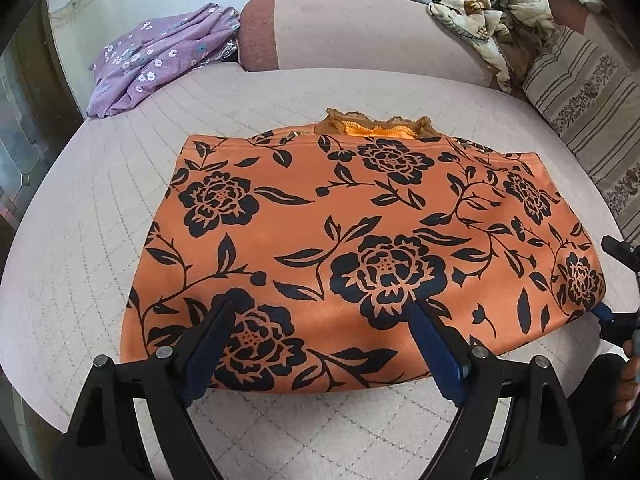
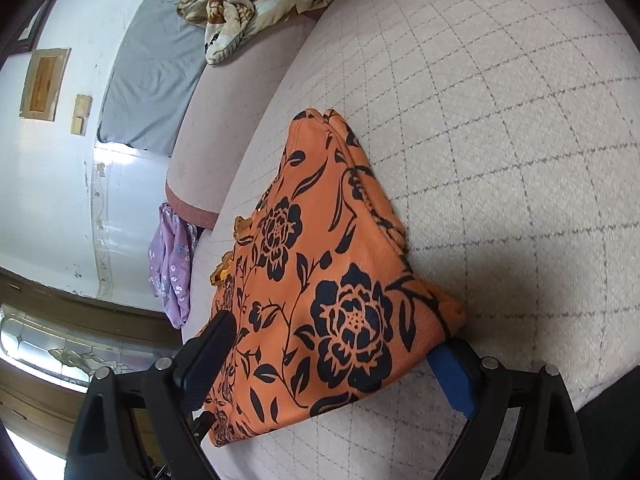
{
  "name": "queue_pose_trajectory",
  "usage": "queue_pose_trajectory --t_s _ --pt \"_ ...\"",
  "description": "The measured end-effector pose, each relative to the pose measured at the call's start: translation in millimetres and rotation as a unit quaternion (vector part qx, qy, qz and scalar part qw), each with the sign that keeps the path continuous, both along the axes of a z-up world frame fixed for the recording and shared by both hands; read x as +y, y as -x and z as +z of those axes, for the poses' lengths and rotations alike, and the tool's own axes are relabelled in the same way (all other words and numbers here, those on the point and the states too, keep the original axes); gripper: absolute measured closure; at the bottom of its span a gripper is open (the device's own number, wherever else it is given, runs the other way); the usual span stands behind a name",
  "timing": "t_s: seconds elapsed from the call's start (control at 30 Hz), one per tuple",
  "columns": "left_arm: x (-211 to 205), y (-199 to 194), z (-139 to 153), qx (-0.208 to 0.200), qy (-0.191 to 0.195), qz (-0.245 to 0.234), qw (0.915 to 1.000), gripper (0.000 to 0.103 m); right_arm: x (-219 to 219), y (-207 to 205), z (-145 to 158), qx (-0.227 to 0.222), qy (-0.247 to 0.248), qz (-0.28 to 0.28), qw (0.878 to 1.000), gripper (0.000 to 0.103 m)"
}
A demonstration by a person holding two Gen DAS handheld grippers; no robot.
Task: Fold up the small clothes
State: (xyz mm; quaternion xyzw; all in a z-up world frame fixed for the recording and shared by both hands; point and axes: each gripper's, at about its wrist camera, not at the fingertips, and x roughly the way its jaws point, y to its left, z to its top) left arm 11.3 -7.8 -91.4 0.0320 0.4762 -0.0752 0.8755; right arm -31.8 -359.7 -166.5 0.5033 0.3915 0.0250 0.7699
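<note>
The orange garment (image 1: pixel 360 240) lies flat and partly folded on the quilted cushion (image 1: pixel 100 240), its near edge toward the grippers and a lace trim (image 1: pixel 376 122) poking out at the far edge. The left gripper (image 1: pixel 320 308) hovers over the near edge with its jaws spread wide and nothing between them. The right gripper (image 2: pixel 332 328) sits at the near right corner, also spread wide: one finger lies above the cloth and the blue finger (image 2: pixel 452 376) goes under the corner, so the cloth is between the jaws but not pinched.

Likely risks from here:
- If the right gripper closes shallow, it may catch only the top layer, and the stack would split when lifted.
- The cloth looks thin and slippery; a lift with one side unheld would let it sag and skew the fold.
- The lace at the far edge may drag out further if the piece is pulled toward the near side.

A purple garment (image 1: pixel 160 56) and a blanket (image 1: pixel 492 12) lie well apart at the far side, out of the way.
</note>
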Motion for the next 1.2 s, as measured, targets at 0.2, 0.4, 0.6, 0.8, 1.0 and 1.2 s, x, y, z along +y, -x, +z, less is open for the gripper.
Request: queue_pose_trajectory --t_s 0.2,0.4,0.6,0.8,1.0,1.2 --pt "-3.3 -6.6 -3.7 0.005 0.0 0.0 1.0 0.014 -0.6 -4.7 0.7 -0.004 0.008 0.001 1.0 0.01" --pt "-10.3 -15.6 -3.6 0.004 0.002 -0.003 1.0 0.014 -2.7 -8.8 1.0 -0.007 0.02 0.003 1.0 0.01" --pt "-29.9 -27.2 0.6 -0.009 0.0 -0.02 0.9998 0.014 4.8 -19.6 7.5 0.002 0.066 0.046 0.997 0.051" --pt "-54.7 -40.7 -38.5 0.031 -0.063 -0.04 0.9967 0.01 13.2 -23.9 7.8 0.035 0.138 0.082 0.986 0.078" --pt "-49.8 -35.6 -15.3 0.002 -0.033 -0.036 0.9988 0.01 -5.2 -4.5 7.2 0.044 0.145 0.081 0.985 0.068" --pt "-54.2 -41.4 -36.5 0.025 -0.043 -0.041 0.998 0.008 -51.0 2.9 43.5 -0.004 0.145 0.023 0.989 0.025"
